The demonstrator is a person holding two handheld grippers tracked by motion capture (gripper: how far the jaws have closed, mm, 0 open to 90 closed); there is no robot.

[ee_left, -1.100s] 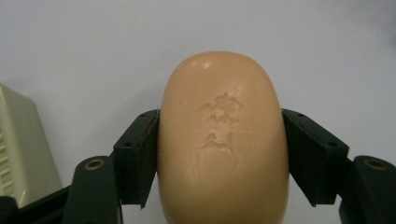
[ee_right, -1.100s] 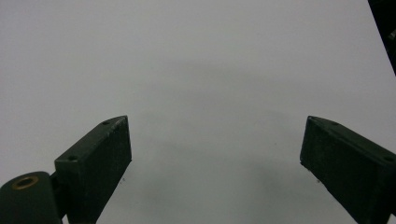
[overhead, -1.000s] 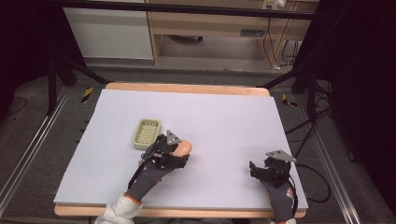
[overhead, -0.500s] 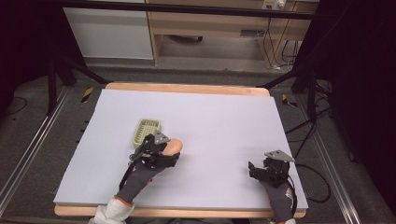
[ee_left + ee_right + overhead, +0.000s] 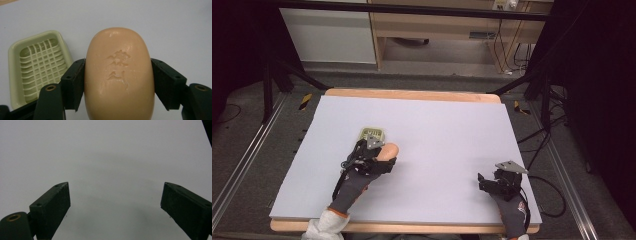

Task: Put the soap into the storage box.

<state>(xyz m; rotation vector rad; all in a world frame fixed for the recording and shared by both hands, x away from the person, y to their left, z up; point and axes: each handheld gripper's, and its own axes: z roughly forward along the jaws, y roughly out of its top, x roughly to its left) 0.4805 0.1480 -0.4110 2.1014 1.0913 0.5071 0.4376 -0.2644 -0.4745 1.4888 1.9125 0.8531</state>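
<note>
The left gripper (image 5: 117, 82) pinches the peach soap bar (image 5: 119, 75) just beside the pale green soap dish (image 5: 37, 65) (an empty one); the right gripper (image 5: 115, 202) holds its jaws spread wide above the table (image 5: 105, 150).

- Your left gripper (image 5: 384, 150), left of centre in the high view, is a black, blocky unit with a small grey three-cornered plate on top.
- Your right gripper (image 5: 482, 181), at the lower right of that view, is the same black build with its own grey plate.
- You wear dark grey gloves, and a light cuff shows at the bottom edge below the left one.
- A black cable trails beside the left glove.
- In the gripper views, each jaw is a flat black block with small screw holes and a brass-ringed pivot at its base.
</note>
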